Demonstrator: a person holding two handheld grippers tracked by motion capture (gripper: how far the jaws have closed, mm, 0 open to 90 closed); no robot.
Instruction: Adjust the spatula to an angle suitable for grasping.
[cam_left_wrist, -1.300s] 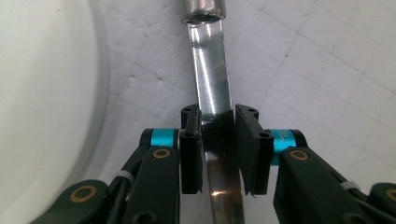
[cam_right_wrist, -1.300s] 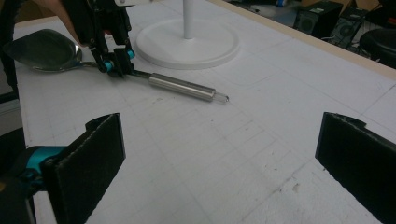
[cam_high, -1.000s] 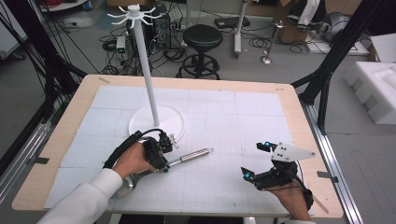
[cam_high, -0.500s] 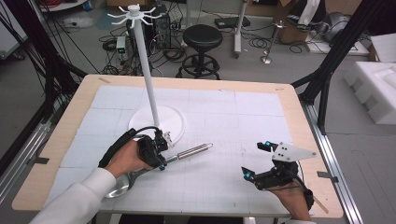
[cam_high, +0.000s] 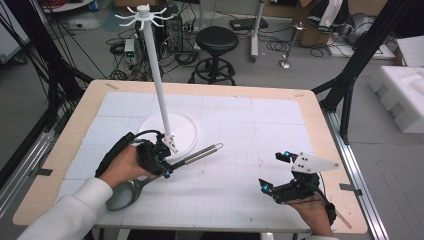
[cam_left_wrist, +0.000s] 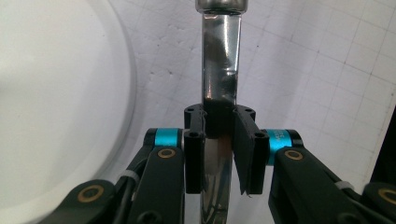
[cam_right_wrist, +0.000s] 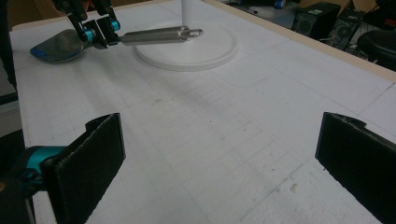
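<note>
A steel ladle (cam_high: 197, 153) hangs just above the white mat, with my left gripper (cam_high: 166, 161) shut on its handle near the bowl (cam_high: 120, 194). In the left gripper view the pads clamp the shiny handle (cam_left_wrist: 219, 84), which runs away from the camera beside the stand's base (cam_left_wrist: 56, 107). The handle's loop end (cam_right_wrist: 196, 32) points at the white hook stand (cam_high: 155, 75). My right gripper (cam_high: 272, 171) rests near the table's front right, its jaws wide open with nothing between them (cam_right_wrist: 219, 158). From there I see the left gripper (cam_right_wrist: 103, 31) holding the ladle (cam_right_wrist: 154, 35).
The stand's round base (cam_high: 185, 131) sits left of the table's centre, and its pole rises to a ring of hooks (cam_high: 142, 15). The gridded mat (cam_high: 240, 130) covers the wooden table (cam_high: 320, 120). A stool (cam_high: 216, 42) and cables lie beyond the far edge.
My left hand has lifted the ladle and carried it slightly left and farther away, so the handle's tip is closer to the stand's base. The right gripper has not moved.
</note>
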